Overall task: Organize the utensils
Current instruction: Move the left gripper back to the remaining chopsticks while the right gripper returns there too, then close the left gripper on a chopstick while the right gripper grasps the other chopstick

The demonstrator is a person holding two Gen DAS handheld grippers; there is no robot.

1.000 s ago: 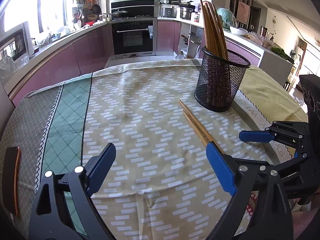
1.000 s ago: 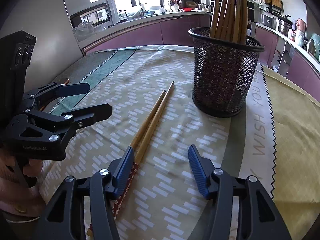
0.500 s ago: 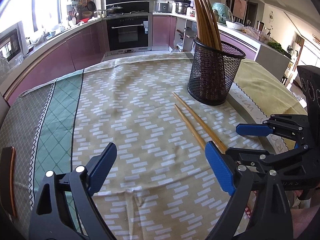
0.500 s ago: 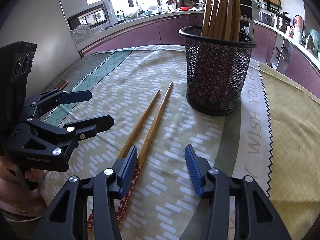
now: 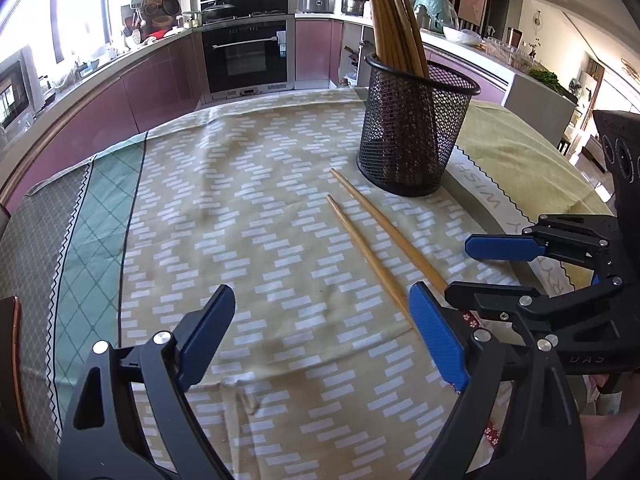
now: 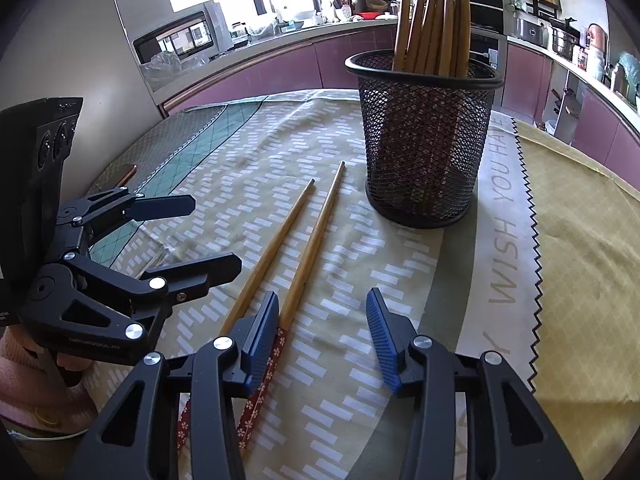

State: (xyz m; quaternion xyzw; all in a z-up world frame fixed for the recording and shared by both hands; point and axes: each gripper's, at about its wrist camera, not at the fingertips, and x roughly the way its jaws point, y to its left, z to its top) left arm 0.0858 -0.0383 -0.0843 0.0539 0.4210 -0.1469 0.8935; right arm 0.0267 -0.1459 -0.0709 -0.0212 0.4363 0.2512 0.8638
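Observation:
Two wooden chopsticks (image 6: 316,236) with red flowered ends lie side by side on the tablecloth, in front of a black mesh holder (image 6: 424,140) that has several chopsticks (image 6: 432,20) standing in it. My right gripper (image 6: 322,320) hangs low over the red ends with its jaws closing. One chopstick lies just inside its left pad and the other passes outside that finger; the right pad touches nothing. My left gripper (image 5: 320,300) is wide open over bare cloth, its right finger beside the chopsticks (image 5: 360,244). From there the holder (image 5: 412,140) and the right gripper (image 5: 472,268) also show.
A patterned tablecloth (image 5: 260,200) covers the round table. A thin brown object (image 5: 12,360) lies at the table's left edge. Purple kitchen cabinets and an oven (image 5: 244,56) stand beyond the table. A hand in a pink sleeve (image 6: 24,392) holds the left gripper (image 6: 216,236).
The right jaws have narrowed around one chopstick. The two chopsticks, touching before, now lie slightly apart. The left gripper has crept forward and a little lower.

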